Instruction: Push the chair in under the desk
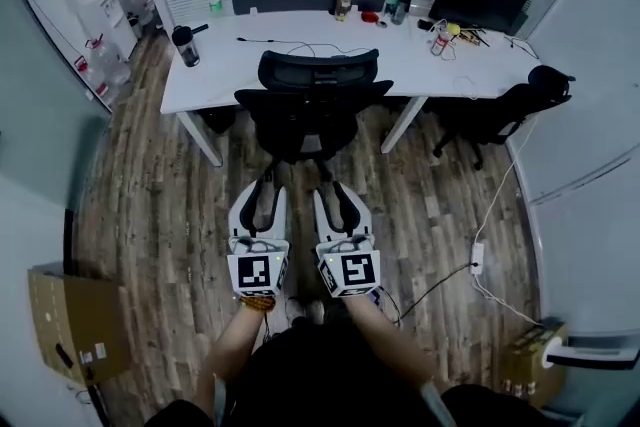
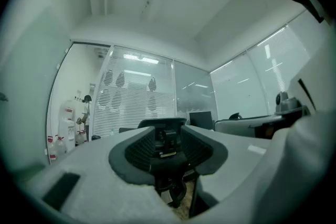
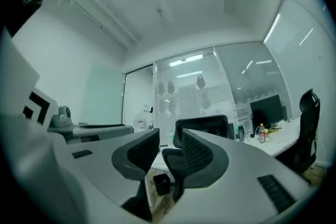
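My left claw and right claw, half-open and empty, hang abreast just near of the chair, the bench straight beyond.

I count one long white desk. There are two black mesh office chairs, one at the desk's front edge and one by its right end. On the desk I see two clear plastic bottles, two dark flasks and one black monitor. Two brown cardboard boxes lie well in front of the desk. I hold two white grippers, the left gripper and the right gripper.
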Motion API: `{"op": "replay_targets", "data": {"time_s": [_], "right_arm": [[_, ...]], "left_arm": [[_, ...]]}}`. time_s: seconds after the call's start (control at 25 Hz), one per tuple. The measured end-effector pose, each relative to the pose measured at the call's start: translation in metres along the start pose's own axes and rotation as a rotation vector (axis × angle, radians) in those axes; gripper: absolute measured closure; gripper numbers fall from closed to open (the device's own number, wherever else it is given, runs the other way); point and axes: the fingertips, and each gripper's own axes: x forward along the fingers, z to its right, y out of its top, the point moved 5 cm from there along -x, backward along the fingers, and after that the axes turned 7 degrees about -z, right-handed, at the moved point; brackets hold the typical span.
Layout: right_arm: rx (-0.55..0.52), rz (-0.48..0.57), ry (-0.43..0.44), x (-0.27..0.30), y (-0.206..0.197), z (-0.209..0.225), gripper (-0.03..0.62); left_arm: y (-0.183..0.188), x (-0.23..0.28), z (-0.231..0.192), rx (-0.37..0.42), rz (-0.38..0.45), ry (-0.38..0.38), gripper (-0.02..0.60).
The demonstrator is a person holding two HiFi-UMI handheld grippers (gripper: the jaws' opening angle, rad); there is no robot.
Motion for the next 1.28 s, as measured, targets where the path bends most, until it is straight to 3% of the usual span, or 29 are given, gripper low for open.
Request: {"op": "replay_targets", "data": {"time_s": [0.12,0.32,0.72,0.88,1.28], "right_arm": [[-0.106,0.013,0.024,-0.01,-0.008,-0.021,0.479],[-0.176,0.022,0.013,-0.02,-0.01,-0.049,0.49],[-0.175,0.041,-0.012,-0.019,-0.007,-0.06,0.533],[-0.175,0.029,-0.029,-0.019,-0.009,-0.058,0.592],[-0.139,0.007,0.017,0.023,-0.031,-0.025,0.594]], "left_arm": [[-0.008,-0.01,-0.001,0.015,0.008,-0.016,0.434],[-0.017,-0.028,-0.005,0.004,0.015,-0.026,0.445],[-0.022,-0.038,-0.007,-0.016,0.045,-0.054,0.464],[-0.02,-0.037,-0.008,-0.017,0.049,-0.062,0.469],[-0.036,0.004,-0.013,0.039,0.012,-0.024,0.488]]}}
